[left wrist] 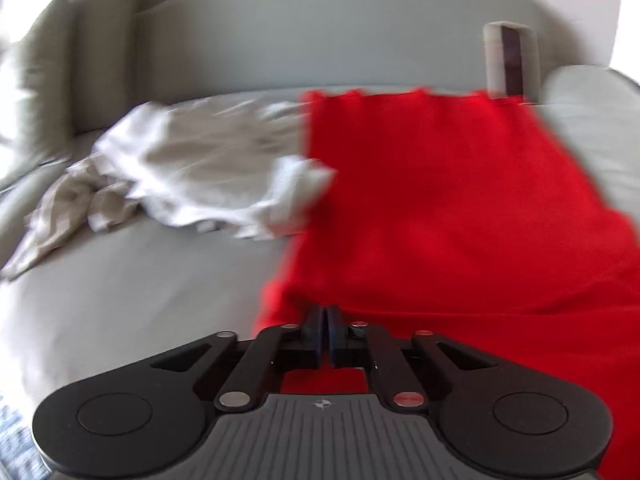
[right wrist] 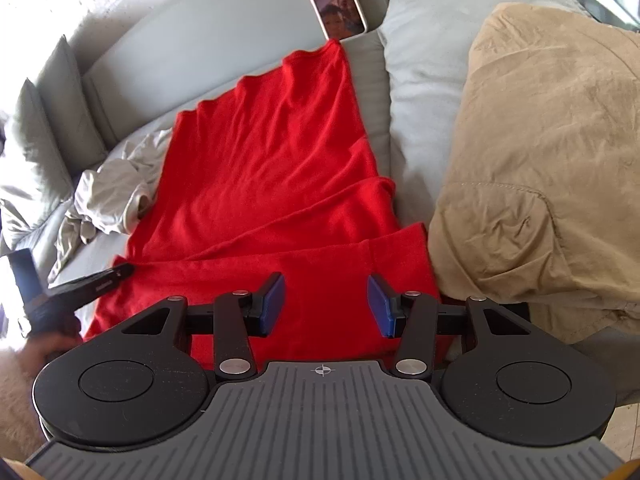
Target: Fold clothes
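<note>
A red garment (left wrist: 440, 208) (right wrist: 264, 168) lies spread along the grey sofa seat (left wrist: 120, 300), with folds near its front end. My left gripper (left wrist: 326, 322) is shut, its tips pinching the garment's near left edge. The right wrist view shows that same gripper (right wrist: 120, 270) at the cloth's left corner, held by a hand (right wrist: 44, 348). My right gripper (right wrist: 326, 304) hovers open over the near right part of the red garment, and nothing sits between its blue pads (right wrist: 276, 300). The left wrist view is blurred.
A crumpled pale garment (left wrist: 180, 176) (right wrist: 108, 200) lies left of the red one. A tan garment (right wrist: 540, 184) drapes over the right cushion (right wrist: 424, 80). A phone (right wrist: 335, 0) (left wrist: 510, 62) leans against the sofa back. Grey pillows (right wrist: 40, 152) stand at the far left.
</note>
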`<move>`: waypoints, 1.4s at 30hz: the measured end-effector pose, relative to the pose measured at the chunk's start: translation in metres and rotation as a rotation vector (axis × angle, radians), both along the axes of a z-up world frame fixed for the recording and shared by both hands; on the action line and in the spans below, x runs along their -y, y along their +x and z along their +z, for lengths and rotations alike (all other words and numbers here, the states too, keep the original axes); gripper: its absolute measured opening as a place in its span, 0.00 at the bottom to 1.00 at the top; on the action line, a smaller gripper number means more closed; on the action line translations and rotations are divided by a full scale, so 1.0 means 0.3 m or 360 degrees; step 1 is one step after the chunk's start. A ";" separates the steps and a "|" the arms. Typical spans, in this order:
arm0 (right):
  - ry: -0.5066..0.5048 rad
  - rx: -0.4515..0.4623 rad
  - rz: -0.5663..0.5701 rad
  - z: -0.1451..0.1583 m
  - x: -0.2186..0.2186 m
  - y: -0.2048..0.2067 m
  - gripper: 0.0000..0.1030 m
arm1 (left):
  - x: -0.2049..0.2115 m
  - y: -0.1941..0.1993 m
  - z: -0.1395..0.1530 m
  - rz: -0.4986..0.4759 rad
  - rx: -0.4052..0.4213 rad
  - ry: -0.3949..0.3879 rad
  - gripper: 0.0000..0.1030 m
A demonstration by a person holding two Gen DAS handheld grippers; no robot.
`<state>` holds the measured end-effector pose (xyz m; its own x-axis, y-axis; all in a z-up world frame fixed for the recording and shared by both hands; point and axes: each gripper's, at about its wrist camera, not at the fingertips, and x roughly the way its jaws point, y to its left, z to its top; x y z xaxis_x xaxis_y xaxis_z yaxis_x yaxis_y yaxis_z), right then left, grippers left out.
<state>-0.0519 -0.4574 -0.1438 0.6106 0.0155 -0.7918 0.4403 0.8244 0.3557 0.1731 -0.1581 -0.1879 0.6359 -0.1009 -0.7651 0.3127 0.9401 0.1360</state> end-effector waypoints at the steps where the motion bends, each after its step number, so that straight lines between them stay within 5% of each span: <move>1: -0.0009 0.0001 -0.0007 0.000 0.010 -0.002 0.50 | -0.035 0.024 -0.003 0.0092 -0.0028 0.0001 0.04; 4: -0.0028 -0.0013 -0.0020 -0.009 0.036 0.008 0.50 | -0.128 0.070 0.009 0.0209 -0.0084 -0.0060 0.04; 8: -0.0078 -0.0038 -0.0016 -0.016 0.049 0.012 0.51 | -0.206 0.050 0.088 0.0109 -0.0119 -0.0282 0.05; 9: -0.0067 -0.0037 -0.0018 -0.019 0.053 0.009 0.51 | -0.216 0.039 0.109 0.0060 -0.0124 -0.0335 0.08; 12: -0.0016 -0.0029 -0.0037 -0.028 0.066 -0.002 0.51 | -0.214 0.019 0.162 -0.0044 -0.0102 -0.0406 0.36; 15: 0.0018 -0.0014 -0.0058 -0.028 0.068 -0.010 0.51 | -0.167 0.022 0.176 -0.0110 -0.0139 -0.0417 0.38; 21: 0.0029 0.0008 -0.0039 -0.014 0.048 -0.015 0.51 | -0.058 0.071 0.105 -0.0161 -0.0313 -0.0345 0.35; 23: 0.0025 0.0004 -0.0032 -0.009 0.042 -0.015 0.51 | -0.037 0.088 0.076 -0.0162 -0.0348 -0.0324 0.24; 24: 0.0020 0.0002 -0.0031 -0.007 0.042 -0.016 0.52 | -0.028 0.093 0.068 -0.0167 -0.0351 -0.0311 0.00; 26: 0.0014 0.0000 -0.0033 -0.005 0.043 -0.016 0.52 | -0.029 0.091 0.069 -0.0172 -0.0314 -0.0296 0.00; 31: -0.0012 -0.0002 -0.0057 -0.002 0.052 -0.009 0.52 | -0.184 0.152 0.036 0.0140 -0.0414 -0.0593 0.01; 35: -0.0023 -0.0007 -0.0093 -0.003 0.066 0.002 0.54 | -0.275 0.173 -0.001 0.0194 -0.0473 -0.0782 0.06; 39: -0.0051 -0.0009 -0.0019 -0.004 0.056 0.025 0.49 | -0.281 0.115 0.086 0.0065 -0.0286 -0.0655 0.13; 42: -0.0146 0.0000 0.0130 0.002 0.007 0.061 0.30 | -0.264 0.013 0.177 -0.0146 -0.0089 -0.0521 0.15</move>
<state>-0.0335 -0.4596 -0.1431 0.6104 -0.0074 -0.7920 0.3702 0.8867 0.2770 0.1770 -0.0788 -0.1348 0.5707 -0.4017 -0.7162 0.3965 0.8986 -0.1881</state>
